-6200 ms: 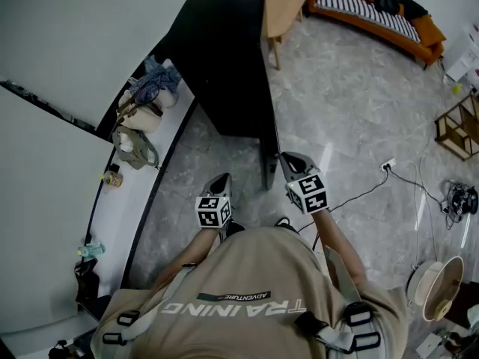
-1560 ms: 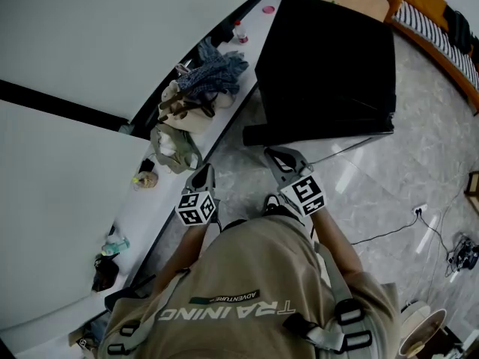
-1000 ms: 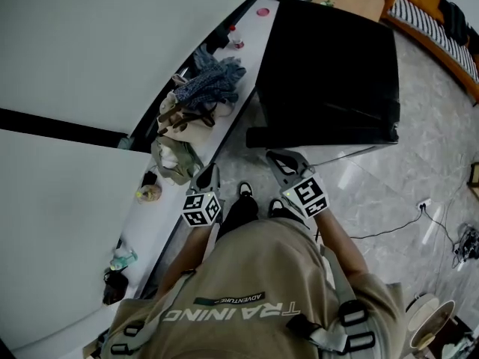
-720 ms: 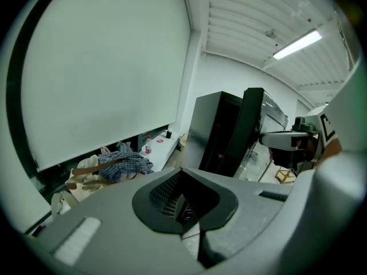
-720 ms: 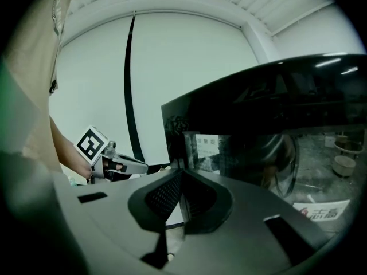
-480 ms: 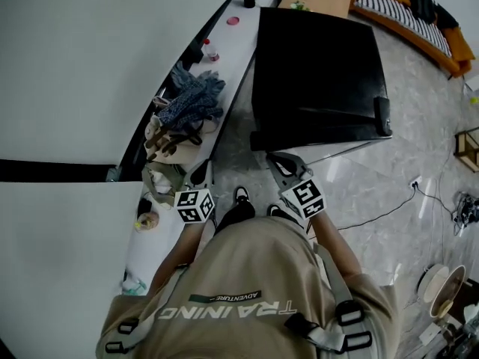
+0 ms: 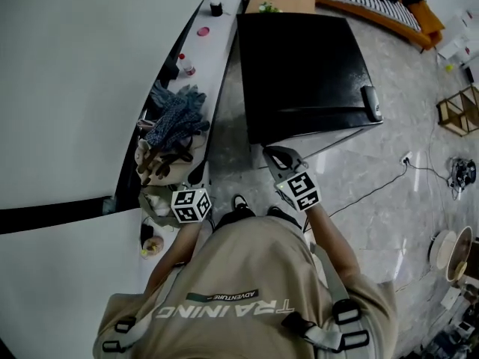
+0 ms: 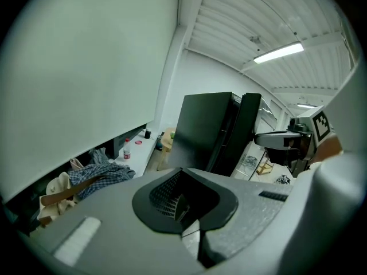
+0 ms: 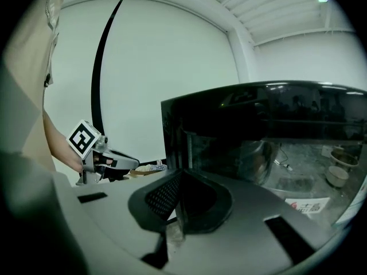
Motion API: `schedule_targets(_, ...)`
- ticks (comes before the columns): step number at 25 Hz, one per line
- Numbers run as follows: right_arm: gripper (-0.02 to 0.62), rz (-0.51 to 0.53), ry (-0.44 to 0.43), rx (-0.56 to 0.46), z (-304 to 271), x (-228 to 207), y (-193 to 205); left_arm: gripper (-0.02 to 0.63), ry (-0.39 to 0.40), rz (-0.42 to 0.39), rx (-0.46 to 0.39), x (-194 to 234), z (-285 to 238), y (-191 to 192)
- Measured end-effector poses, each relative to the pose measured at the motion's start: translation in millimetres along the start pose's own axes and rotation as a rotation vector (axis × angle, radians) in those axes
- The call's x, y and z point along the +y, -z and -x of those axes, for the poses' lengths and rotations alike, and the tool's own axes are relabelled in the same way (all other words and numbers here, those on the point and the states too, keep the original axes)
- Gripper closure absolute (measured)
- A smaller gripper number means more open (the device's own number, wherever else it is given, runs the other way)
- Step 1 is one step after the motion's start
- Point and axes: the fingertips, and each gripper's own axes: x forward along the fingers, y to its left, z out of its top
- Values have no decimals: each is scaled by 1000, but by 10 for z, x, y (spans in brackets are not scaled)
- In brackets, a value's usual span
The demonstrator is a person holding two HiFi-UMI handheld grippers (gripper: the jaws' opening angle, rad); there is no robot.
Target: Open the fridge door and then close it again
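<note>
Marble floor (image 7: 389,200) underfoot, white ledge (image 7: 213,54) on the left, and the black fridge (image 7: 299,66) stands dead ahead, door looking shut. Right gripper (image 7: 274,155) is nearer, jaws pressed together on nothing, tips just short of the front (what looks like the handle (image 7: 370,102) sits further right). Left gripper (image 7: 197,173), likewise closed and empty, hangs beside the ledge.

— Any writing you can read?
— Only on my shirt (image 7: 239,327): "TRAINING" in big pale letters, upside down in the head view. Just beside that word a small dark strip reads "ADVENTURE".
— The cubes?
— The cube (image 7: 191,205) on my left hand-held gripper (image 7: 198,173) and the one on my right hand-held gripper (image 7: 274,156) show black-and-white square markers, no letters.
— The fridge?
— A white label (image 9: 309,206) with red print sits low beside the fridge (image 9: 258,136), too small to read.
</note>
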Motion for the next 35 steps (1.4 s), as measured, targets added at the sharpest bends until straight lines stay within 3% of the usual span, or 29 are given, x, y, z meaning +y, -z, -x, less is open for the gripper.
schedule_targets(15, 600, -56, 180, -6, -80, -135, -48, 606, 149, -91, 10, 177, -391, -291)
schedule_targets(35, 600, -84, 220, -40, -135, -212, -71, 606, 180, -133, -7, 248, -650, -473)
